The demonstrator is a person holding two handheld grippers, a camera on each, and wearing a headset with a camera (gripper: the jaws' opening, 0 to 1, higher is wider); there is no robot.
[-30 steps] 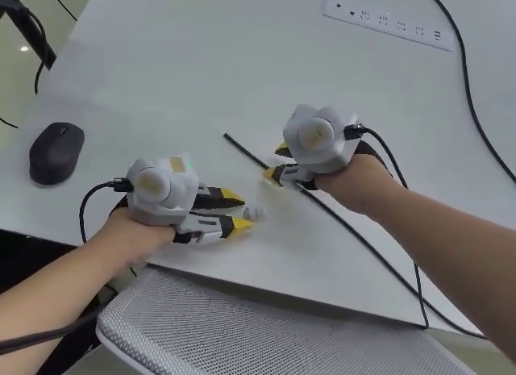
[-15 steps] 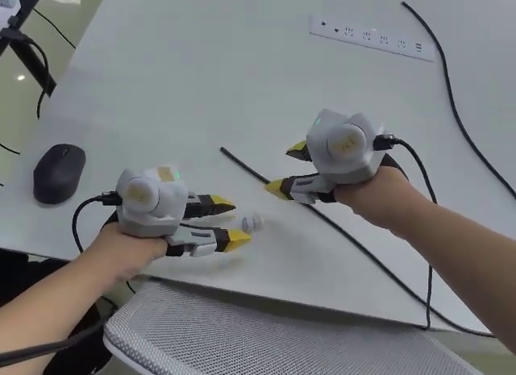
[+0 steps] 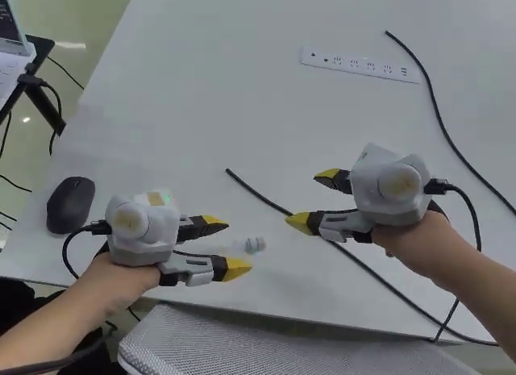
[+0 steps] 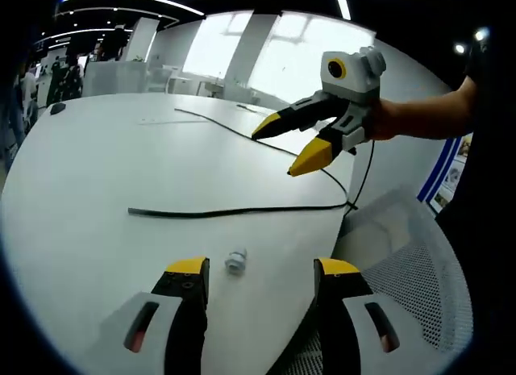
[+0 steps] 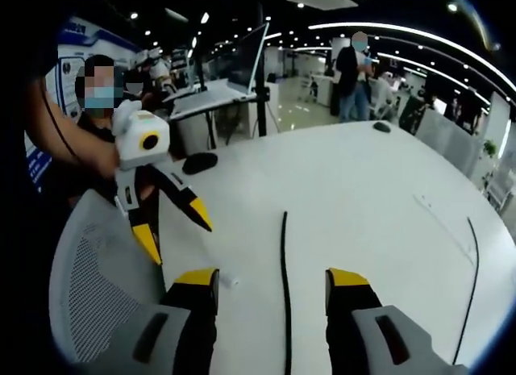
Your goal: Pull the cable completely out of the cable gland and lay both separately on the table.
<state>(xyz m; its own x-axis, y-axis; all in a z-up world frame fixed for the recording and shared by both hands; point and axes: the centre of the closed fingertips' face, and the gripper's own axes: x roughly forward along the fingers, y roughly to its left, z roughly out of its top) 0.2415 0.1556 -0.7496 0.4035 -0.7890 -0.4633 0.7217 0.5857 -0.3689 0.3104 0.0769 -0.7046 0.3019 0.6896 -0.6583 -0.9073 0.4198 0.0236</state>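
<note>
A thin black cable (image 3: 266, 197) lies loose on the white table (image 3: 242, 93), its free end near the middle; it also runs across the left gripper view as the cable (image 4: 234, 211) and between the right jaws as the cable (image 5: 285, 270). The small white cable gland (image 3: 255, 245) lies by itself near the front edge, apart from the cable, just ahead of my left gripper (image 3: 224, 246). I see the gland (image 4: 235, 260) between the open left jaws and the gland (image 5: 233, 281) beside the right ones. My right gripper (image 3: 314, 199) hangs open above the cable. Both hold nothing.
A black mouse (image 3: 69, 204) rests at the table's left edge. A white power strip (image 3: 360, 66) lies at the back, with another black cable (image 3: 439, 121) curving along the right side. A grey mesh chair back (image 3: 274, 347) sits below the front edge.
Both grippers have opened and drawn back: the left let go of the gland, which now lies on the table, and the right lifted off the cable and moved right.
</note>
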